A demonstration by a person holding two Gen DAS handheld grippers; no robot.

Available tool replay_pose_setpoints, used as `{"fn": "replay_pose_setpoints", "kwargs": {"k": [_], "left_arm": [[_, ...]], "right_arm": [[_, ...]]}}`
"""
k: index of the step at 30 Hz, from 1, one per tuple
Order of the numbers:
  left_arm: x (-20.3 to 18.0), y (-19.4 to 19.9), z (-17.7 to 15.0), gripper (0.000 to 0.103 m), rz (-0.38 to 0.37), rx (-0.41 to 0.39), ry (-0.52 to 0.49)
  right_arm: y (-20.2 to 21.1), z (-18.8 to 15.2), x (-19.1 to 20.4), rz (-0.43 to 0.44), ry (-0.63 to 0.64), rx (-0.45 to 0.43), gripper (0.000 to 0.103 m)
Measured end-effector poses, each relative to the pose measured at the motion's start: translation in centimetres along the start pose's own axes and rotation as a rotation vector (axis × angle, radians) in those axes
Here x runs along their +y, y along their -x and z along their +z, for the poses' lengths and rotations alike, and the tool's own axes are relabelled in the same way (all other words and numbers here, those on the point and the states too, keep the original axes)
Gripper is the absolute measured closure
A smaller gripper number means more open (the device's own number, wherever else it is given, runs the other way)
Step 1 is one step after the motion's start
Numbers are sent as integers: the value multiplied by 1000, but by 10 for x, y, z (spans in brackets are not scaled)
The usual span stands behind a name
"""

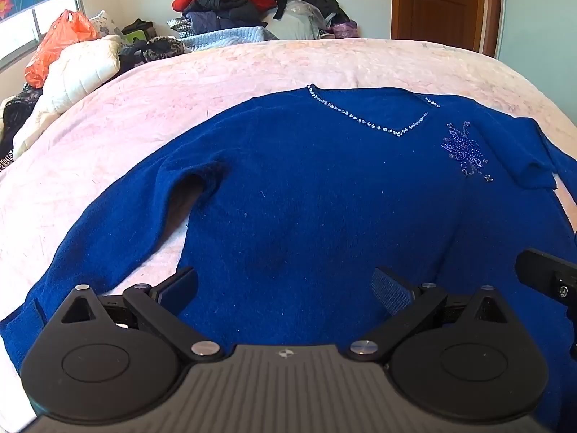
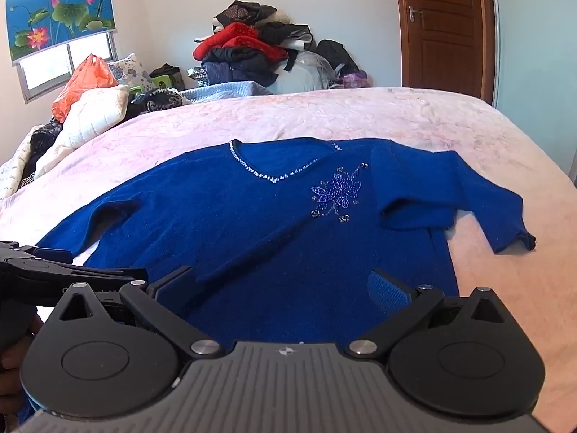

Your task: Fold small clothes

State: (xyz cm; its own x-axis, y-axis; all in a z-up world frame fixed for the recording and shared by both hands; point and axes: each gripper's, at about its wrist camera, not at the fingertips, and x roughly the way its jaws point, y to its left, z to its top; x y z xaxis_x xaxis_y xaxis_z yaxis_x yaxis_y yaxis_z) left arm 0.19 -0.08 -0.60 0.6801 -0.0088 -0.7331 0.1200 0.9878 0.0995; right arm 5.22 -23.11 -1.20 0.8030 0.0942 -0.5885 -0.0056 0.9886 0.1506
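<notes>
Sweater lies flat, hem at the bed's near edge, neckline away; left gripper and right gripper gape empty over the hem

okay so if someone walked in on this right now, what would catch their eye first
A bright blue sweater spread flat on the pale pink bedspread, its beaded neckline and beaded flower glinting. Both grippers, left and right, hang over its near hem with jaws open. Behind the bed sits a messy clothes pile.
</notes>
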Motion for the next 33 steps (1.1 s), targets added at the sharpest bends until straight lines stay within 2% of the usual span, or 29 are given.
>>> {"fn": "replay_pose_setpoints", "kwargs": {"k": [9,21,23,28,33], "left_arm": [[-1,-3,-1,0,-3,10,-5],[-3,-5,-2,0,-9,15,-12],[-3,-6,-3,0,-10,18,-13],[-4,-8,-3,0,-14,26,-16],[-5,-8,-3,0,-15,28,-18]], "right_arm": [[0,-4,-2,6,-9,7,0],[3,-7,1,-30,19,0,0],[3,-8,1,-12,-10,0,0],[2,-8,-1,-8,-14,-10,0],[7,-7,-4,-27,-41,-63,0]]}}
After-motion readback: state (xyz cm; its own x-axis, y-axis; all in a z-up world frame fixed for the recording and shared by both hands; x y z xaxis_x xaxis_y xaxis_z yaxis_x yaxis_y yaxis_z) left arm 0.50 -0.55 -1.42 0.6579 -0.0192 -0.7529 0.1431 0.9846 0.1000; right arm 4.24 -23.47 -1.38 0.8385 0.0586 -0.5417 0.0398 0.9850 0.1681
